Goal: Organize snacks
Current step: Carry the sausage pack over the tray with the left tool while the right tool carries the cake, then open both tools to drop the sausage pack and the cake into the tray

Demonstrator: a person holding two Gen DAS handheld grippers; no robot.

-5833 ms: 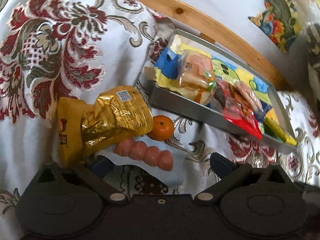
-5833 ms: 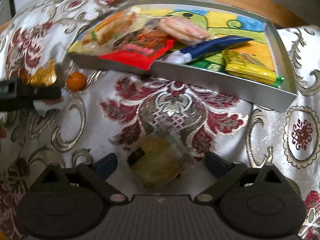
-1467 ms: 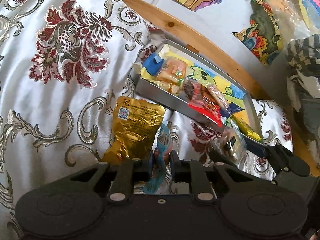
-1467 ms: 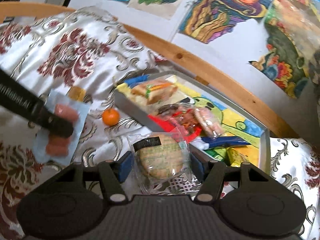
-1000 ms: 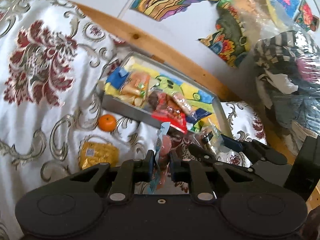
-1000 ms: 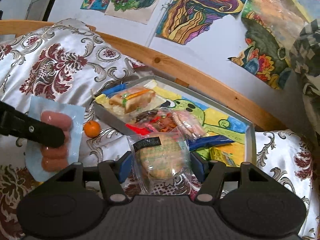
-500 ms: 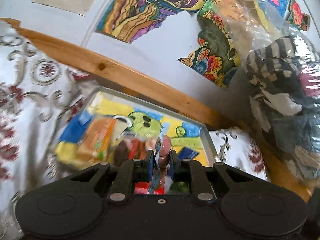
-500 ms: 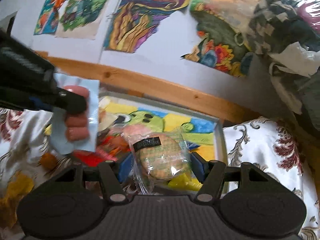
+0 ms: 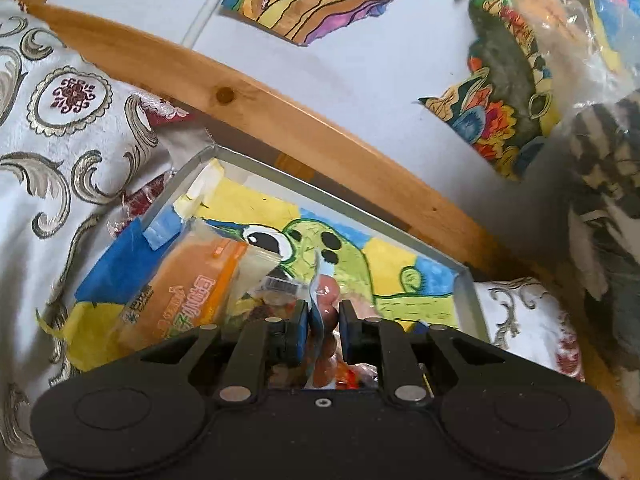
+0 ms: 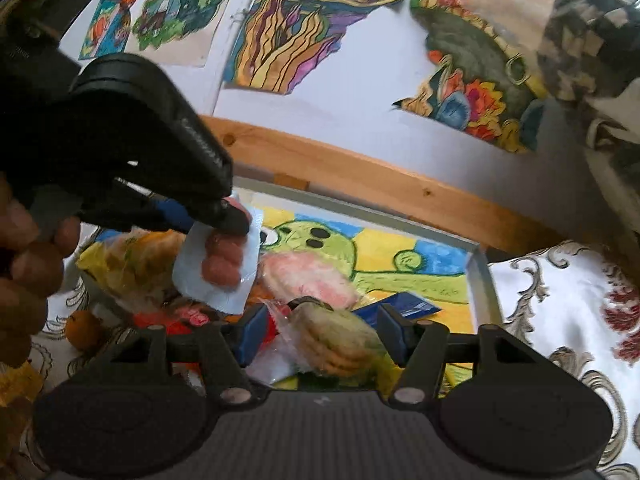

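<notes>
Left wrist cam first: my left gripper [image 9: 323,326] was clamped on the sausage pack [image 9: 325,300], 2 fingers pinching it edge-on so it stuck up thin between them. Below it sat the metal tray [image 9: 466,292] with the green cartoon lining, pushed up against the wooden rail [image 9: 280,120]. An orange bread packet [image 9: 188,296] filled the tray's left end, right against the blue paper there. The bare painted patch further right looked like the best landing spot, so my plan was to carry the pack over that patch and come down low before letting go, otherwise it would just flop onto the bread.

Right wrist cam: my right gripper [image 10: 318,334] had its fingers spread wide around the wrapped biscuit [image 10: 340,340]. I honestly couldn't tell if they were pinching the wrapper or if it was already resting on the pile, since the biscuit looked tilted. From this side the sausage pack [image 10: 222,264] hung from the left gripper [image 10: 230,216] above the tray [image 10: 480,272], over a pink packet [image 10: 308,276] and a red one. A small orange [image 10: 82,330] sat outside on the patterned bedspread [image 10: 560,300], so it hadn't been sorted yet. With both tools crowding 1 corner, I figured I should drop 1 item at a time and keep the right one further right.
</notes>
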